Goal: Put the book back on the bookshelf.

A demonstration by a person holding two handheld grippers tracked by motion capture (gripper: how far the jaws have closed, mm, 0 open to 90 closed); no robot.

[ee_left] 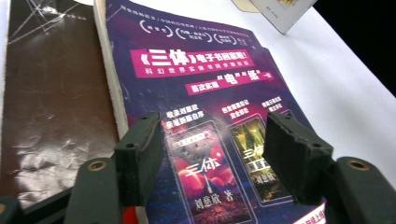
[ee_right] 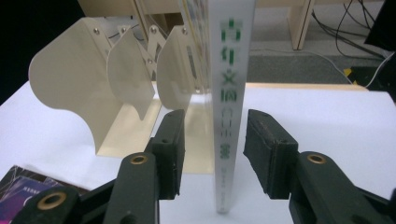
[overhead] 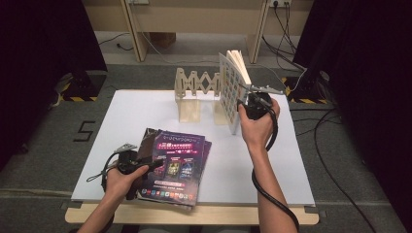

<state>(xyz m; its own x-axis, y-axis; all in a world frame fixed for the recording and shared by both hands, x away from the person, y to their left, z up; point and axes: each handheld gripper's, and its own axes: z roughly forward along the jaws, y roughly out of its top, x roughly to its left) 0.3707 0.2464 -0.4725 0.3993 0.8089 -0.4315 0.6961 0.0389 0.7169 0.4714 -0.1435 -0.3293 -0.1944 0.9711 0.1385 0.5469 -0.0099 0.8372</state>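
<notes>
The step in hand looks like standing the white book [overhead: 234, 92] into the cream expanding rack [overhead: 197, 90] at the upper middle of the high view. The right gripper [ee_right: 212, 149] has its jaws apart on either side of the book's spine [ee_right: 229, 107], with a gap showing at each pad, so I judge the book rests on the white table [overhead: 291, 160] more than it hangs in a grip. To do this well, keep the spine between the pads, hold the book plumb, and slide its leading edge toward the nearest divider [ee_right: 175, 77] without knocking the rack. The book stands upright just right of the rack, long axis vertical, spine facing the lower edge of the high view and its gridded cover turned left. At lower left, the left gripper [ee_left: 212, 158] hovers with jaws spread over the purple book [overhead: 177, 162], which lies flat on a stack beside a dark brown book [ee_left: 56, 107].
</notes>
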